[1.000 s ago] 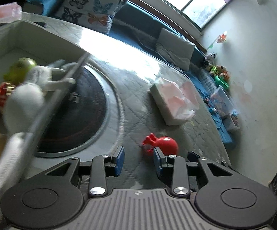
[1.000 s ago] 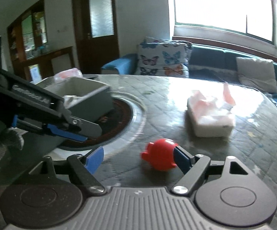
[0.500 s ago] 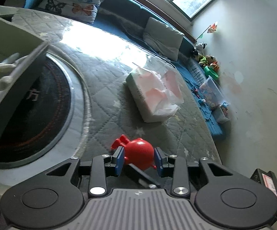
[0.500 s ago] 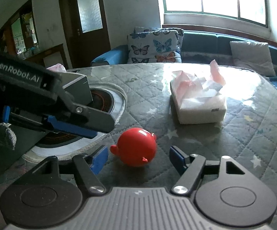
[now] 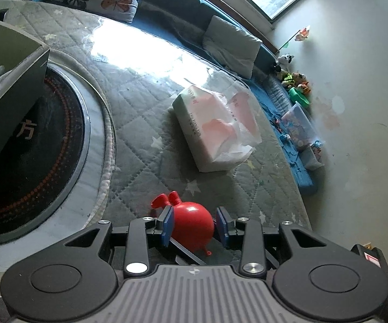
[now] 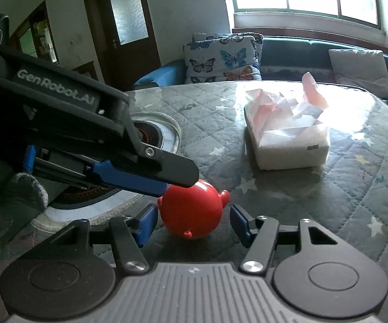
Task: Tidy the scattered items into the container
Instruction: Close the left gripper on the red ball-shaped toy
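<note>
On the quilted grey table [image 5: 145, 123], both spread grippers (left gripper [image 5: 194, 224], right gripper [image 6: 192, 222]) straddle the round red plastic pig toy [image 5: 191, 224]; only one should close, squarely.

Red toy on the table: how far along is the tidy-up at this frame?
Done: nothing these views confirm; the gray container's inside is hidden. In hand: the red toy sits on the quilted table between the open left gripper and open right gripper, ungripped. Left: grasp it and drop it in.
</note>
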`<state>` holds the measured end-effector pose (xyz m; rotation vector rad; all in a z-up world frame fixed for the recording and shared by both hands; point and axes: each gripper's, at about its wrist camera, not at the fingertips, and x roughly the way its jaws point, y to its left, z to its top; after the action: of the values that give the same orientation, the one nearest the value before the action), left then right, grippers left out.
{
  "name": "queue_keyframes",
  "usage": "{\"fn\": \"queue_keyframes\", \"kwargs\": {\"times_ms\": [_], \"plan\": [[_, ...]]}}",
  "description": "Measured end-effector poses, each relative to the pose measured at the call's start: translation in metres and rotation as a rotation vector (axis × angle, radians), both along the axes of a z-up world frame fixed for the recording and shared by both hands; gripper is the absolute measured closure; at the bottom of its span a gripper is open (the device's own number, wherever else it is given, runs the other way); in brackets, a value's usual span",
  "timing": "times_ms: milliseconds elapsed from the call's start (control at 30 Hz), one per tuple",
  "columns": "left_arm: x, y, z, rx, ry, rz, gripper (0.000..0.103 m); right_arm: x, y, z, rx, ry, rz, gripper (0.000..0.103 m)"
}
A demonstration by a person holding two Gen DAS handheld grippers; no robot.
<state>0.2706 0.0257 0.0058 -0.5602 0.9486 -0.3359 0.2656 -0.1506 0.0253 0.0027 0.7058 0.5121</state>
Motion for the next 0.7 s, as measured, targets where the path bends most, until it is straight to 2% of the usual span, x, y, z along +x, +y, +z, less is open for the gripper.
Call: {"fn": "queue_keyframes", "kwargs": {"times_ms": [167,233,700], "plan": [[0.005,-0.001,-0.007,0.013,0.010,0.002,0.064,0.002,0.001,-0.002,0.006,0.006,0.006,0.047],[0.006,-0.002,-0.007,0.014,0.011,0.002,0.063,0.002,0.002,-0.002,0.011,0.010,0.010,0.051],[-0.007,0.000,-0.004,0.052,0.007,-0.003,0.061,-0.012,0.011,0.001,0.014,0.010,0.003,0.054]]}}
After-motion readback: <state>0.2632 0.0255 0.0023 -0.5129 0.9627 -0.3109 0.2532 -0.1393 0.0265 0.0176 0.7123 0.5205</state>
